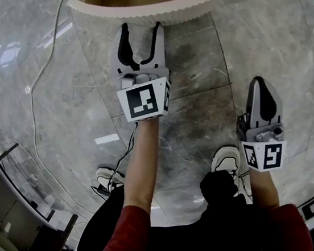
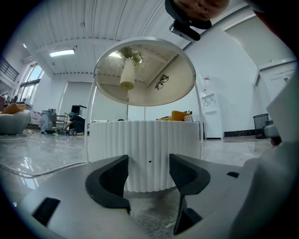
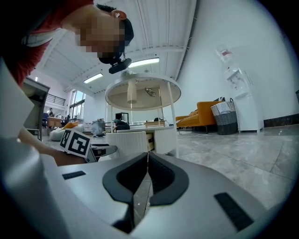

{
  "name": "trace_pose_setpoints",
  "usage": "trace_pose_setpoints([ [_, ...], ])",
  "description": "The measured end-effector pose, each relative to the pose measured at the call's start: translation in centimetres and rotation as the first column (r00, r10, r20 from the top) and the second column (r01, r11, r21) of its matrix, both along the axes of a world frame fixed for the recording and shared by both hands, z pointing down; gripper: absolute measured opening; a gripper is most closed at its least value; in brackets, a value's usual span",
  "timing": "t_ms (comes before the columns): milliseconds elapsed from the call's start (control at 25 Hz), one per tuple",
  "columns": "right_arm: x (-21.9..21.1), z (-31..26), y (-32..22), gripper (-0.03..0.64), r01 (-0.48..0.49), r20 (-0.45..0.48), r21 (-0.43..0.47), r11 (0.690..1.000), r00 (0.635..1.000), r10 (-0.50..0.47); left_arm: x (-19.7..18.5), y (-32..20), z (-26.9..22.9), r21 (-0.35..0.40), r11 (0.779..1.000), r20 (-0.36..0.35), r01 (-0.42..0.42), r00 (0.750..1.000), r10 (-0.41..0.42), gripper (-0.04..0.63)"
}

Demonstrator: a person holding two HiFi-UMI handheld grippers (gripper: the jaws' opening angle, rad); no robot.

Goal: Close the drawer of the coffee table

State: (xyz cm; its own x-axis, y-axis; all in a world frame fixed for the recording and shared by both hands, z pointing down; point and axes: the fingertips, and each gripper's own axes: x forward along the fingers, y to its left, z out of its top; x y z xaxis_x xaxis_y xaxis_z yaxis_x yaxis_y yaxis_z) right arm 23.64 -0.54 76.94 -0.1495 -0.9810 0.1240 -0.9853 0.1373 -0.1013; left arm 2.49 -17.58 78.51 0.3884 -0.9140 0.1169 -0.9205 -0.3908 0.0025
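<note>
In the head view, the drawer (image 1: pixel 147 9) stands pulled out of the coffee table, its wooden inside open to view and its curved, fluted white front facing the person. The left gripper (image 1: pixel 141 29) is stretched toward that front over the marble floor (image 1: pixel 40 63), its jaws spread fairly wide and its tips just short of the fluting or barely at it; this view cannot settle contact. The right gripper (image 1: pixel 259 84) hangs back near the person's shoe, well apart from the drawer, jaws pressed together.

In the left gripper view, the two jaws stand apart with nothing between them but a strip of floor, and the fluted front fills the gap ahead, close and roughly centred. The round tabletop (image 2: pixel 145 70) rises above on thin legs. Since the front is curved, the push probably goes best at its middle, square to it and level, so the drawer runs straight on its slides and does not twist or jam. Both tips should meet the fluting together, and a slow, even pressure should keep the light table from sliding on the smooth floor.

In the right gripper view, the jaws are closed on nothing. The coffee table (image 3: pixel 142 100) sits some way ahead, the drawer jutting from it. This gripper has no part in the push and is best kept clear.
</note>
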Motion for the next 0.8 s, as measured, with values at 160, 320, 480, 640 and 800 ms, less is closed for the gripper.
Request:
trace_pose_setpoints([
  [160, 0.3, 0.0, -0.2, 0.023, 0.001, 0.006, 0.005, 1.0, 1.0, -0.001, 0.4, -1.3, 0.1, 0.007, 1.0, 0.011, -0.007, 1.0, 0.007, 0.273],
  [320, 0.5, 0.0, -0.3, 0.023, 0.004, 0.005, 0.008, 1.0, 1.0, -0.004, 1.1, -2.6, 0.4, 0.004, 1.0, 0.002, 0.004, 1.0, -0.004, 0.273],
  [480, 0.4, -0.1, -0.5, 0.023, 0.003, 0.011, 0.01, 1.0, 1.0, -0.003, 1.5, -4.0, 0.3, 0.0, 1.0, 0.003, 0.001, 1.0, -0.001, 0.275],
  [640, 0.6, 0.0, -0.7, 0.023, 0.008, 0.009, 0.012, 1.0, 1.0, -0.008, 1.7, -4.9, 0.4, -0.004, 1.0, 0.008, -0.013, 1.0, 0.013, 0.276],
  [800, 0.5, 0.0, -0.8, 0.023, 0.015, 0.004, 0.013, 1.0, 1.0, -0.015, 2.0, -5.5, 0.4, -0.008, 1.0, 0.011, -0.019, 1.0, 0.019, 0.278],
])
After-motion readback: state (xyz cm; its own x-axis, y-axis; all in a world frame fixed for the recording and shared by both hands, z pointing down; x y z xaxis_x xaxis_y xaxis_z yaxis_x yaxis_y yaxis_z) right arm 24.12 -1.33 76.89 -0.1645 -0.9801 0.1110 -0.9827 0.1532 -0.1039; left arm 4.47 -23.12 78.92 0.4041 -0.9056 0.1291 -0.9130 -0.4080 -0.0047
